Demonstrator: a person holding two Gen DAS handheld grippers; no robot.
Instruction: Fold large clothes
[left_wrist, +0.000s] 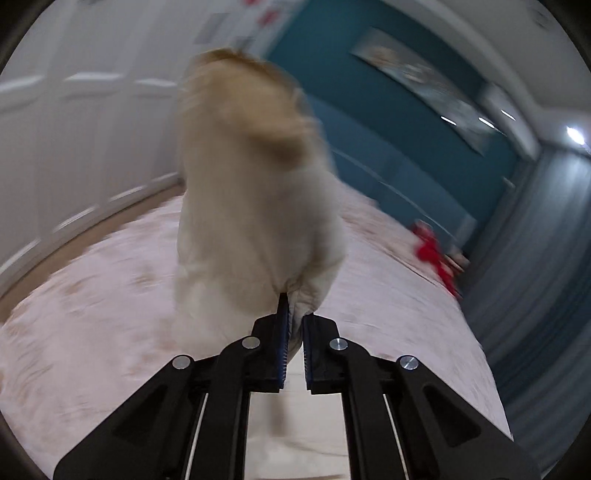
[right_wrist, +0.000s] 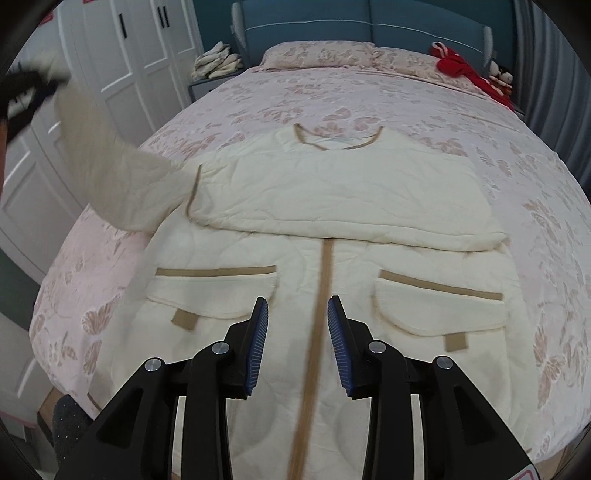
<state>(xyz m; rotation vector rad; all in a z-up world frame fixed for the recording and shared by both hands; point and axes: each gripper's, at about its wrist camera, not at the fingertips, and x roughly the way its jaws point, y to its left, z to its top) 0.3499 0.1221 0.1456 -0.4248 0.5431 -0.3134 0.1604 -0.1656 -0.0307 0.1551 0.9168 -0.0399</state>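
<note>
1. Cream jacket lies flat on the bed, front up, tan centre strip running toward us, collar at the far end.
2. Right sleeve is folded across the chest; its tan cuff sits at the left edge of the fold.
3. Two flap pockets with tan trim show below the fold, one on each side of the centre strip.
4. Left gripper: fingers together, clamped on a cream fabric edge. We read it as the left sleeve, lifted off the bed and hanging in the air, heavily blurred.
5. In the right wrist view that sleeve stretches from the jacket's left shoulder up to the left gripper at the frame's upper left, also blurred.
6. Right gripper: fingers apart, nothing between the pads; it hovers above the jacket's lower front, straddling the centre strip, not touching the fabric as far as we can tell.
7. Background: pillow at the headboard, red items at the far right corner, folded cream pile on the nightstand, white wardrobe on the left.
</note>
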